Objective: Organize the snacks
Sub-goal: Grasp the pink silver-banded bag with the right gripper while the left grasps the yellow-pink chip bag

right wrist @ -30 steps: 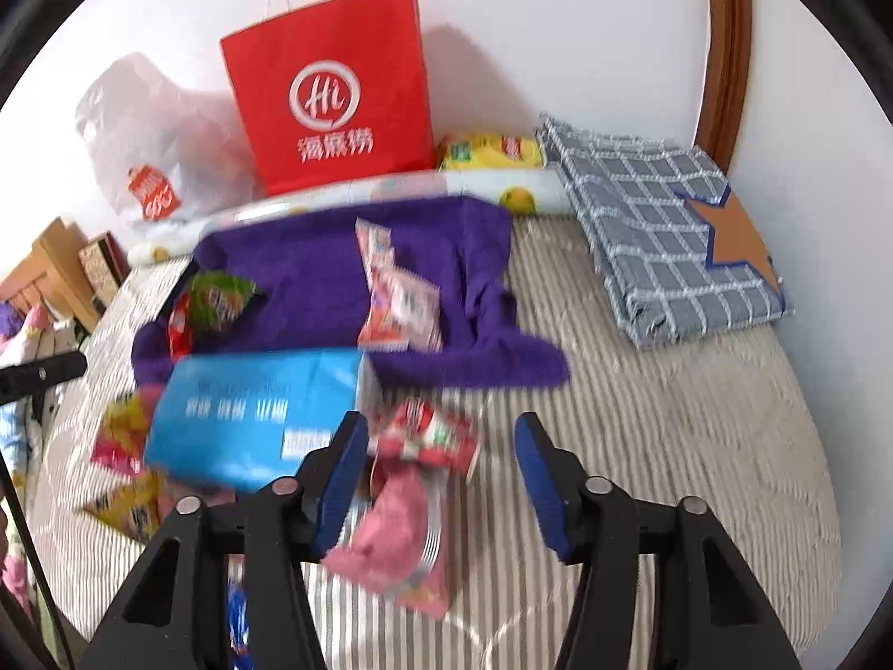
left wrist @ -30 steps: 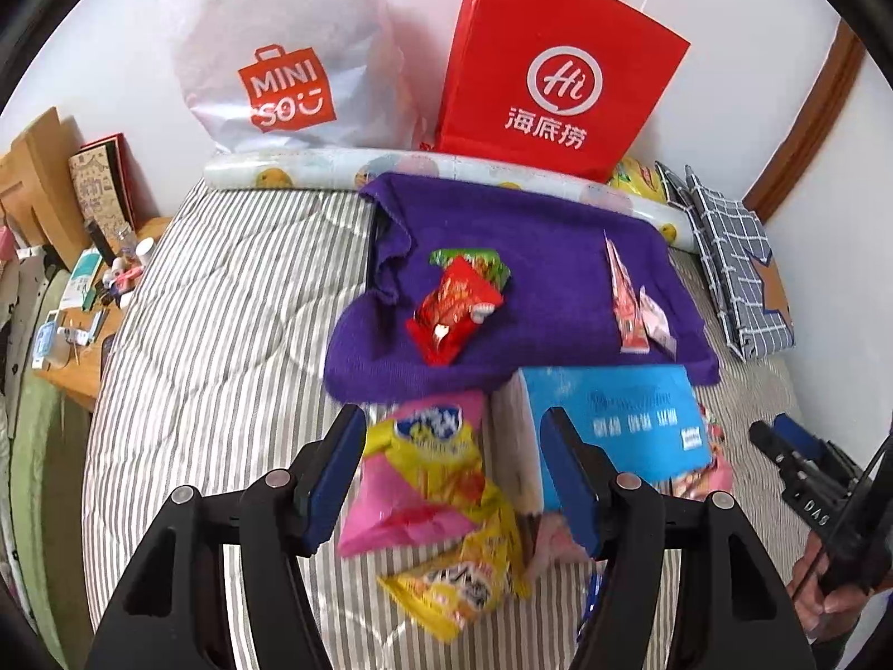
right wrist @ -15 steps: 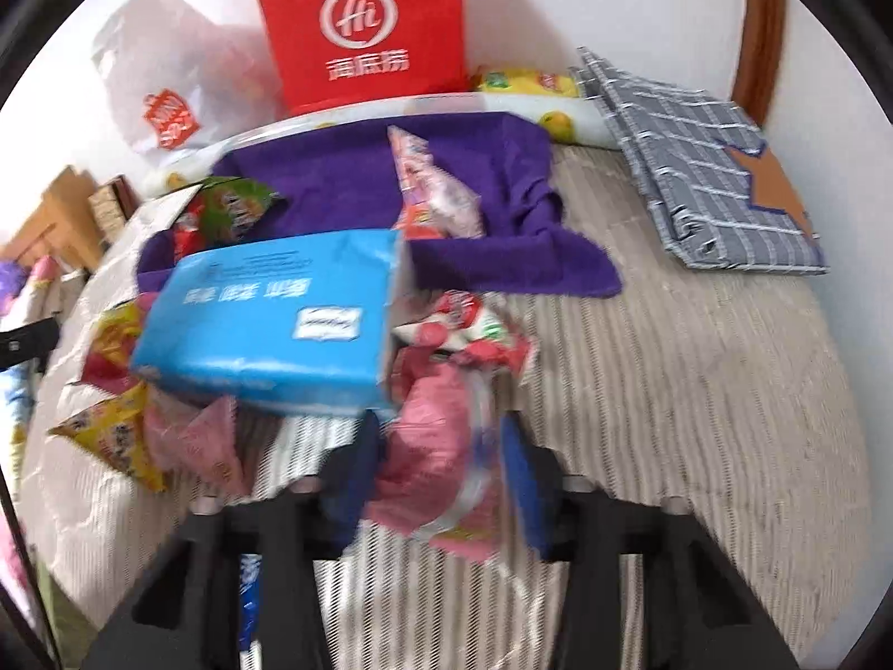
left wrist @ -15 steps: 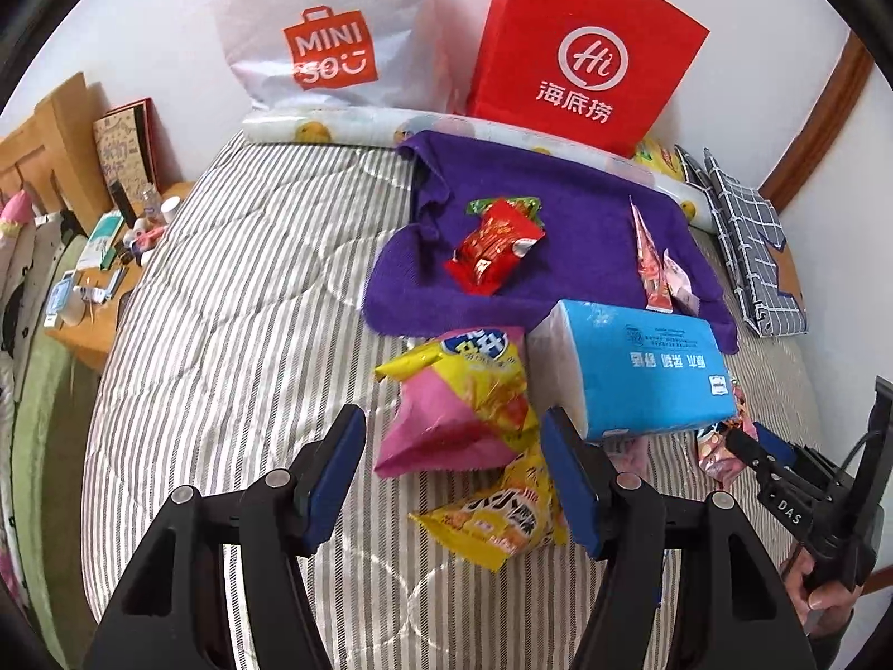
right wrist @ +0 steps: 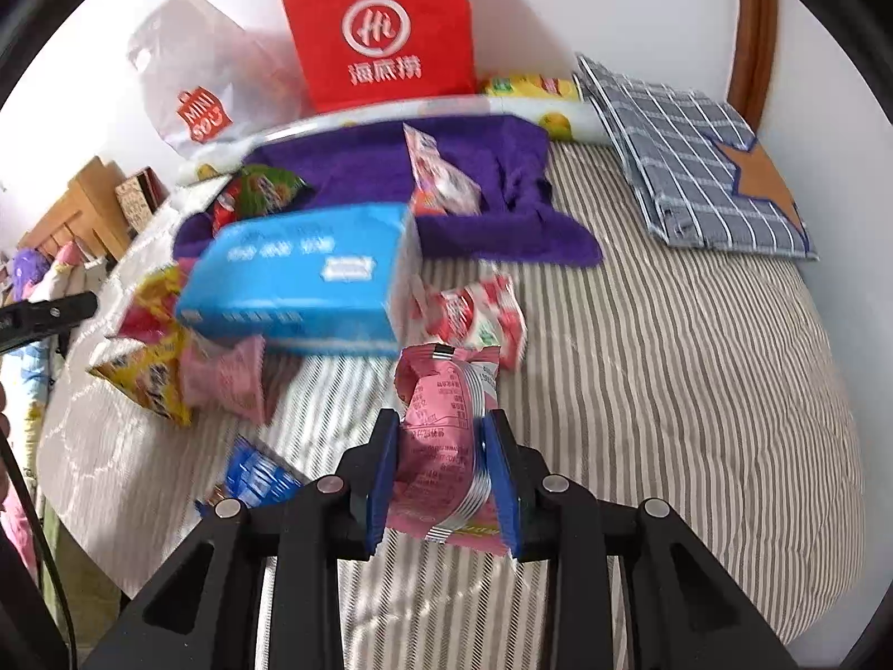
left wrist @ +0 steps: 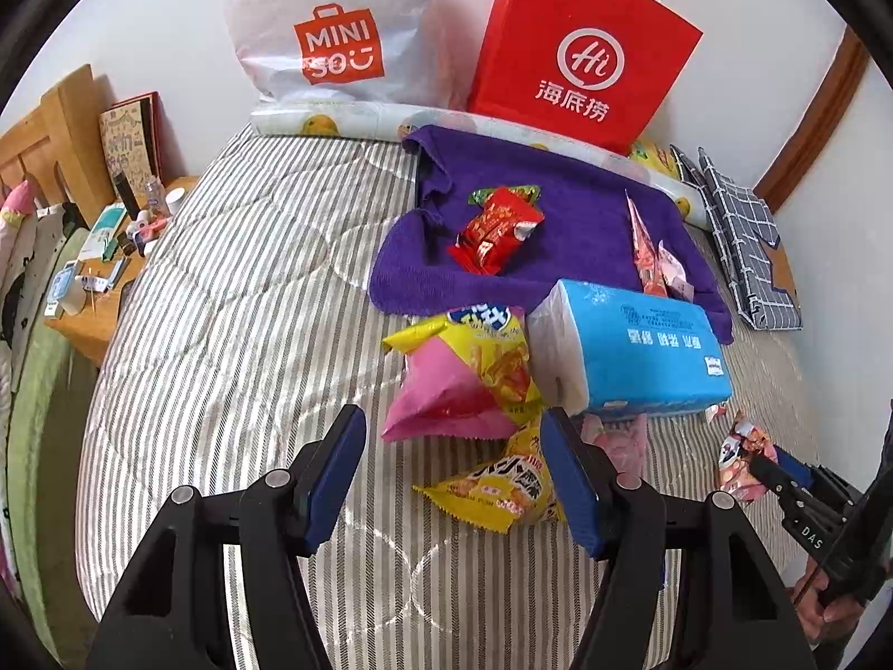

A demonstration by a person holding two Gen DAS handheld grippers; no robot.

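Pink snack pkt (right wrist: 443,435) between R gripper (right wrist: 441,480) pads

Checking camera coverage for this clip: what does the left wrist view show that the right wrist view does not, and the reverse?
Only the left wrist view: the open, empty left gripper and a cluttered wooden bedside table.

Only the right wrist view: the right gripper, jaws just closed on a pink foil-striped snack packet, and a blue wrapped snack on the striped bed.

Both: blue tissue pack, purple towel, red paper bag, white plastic bag.
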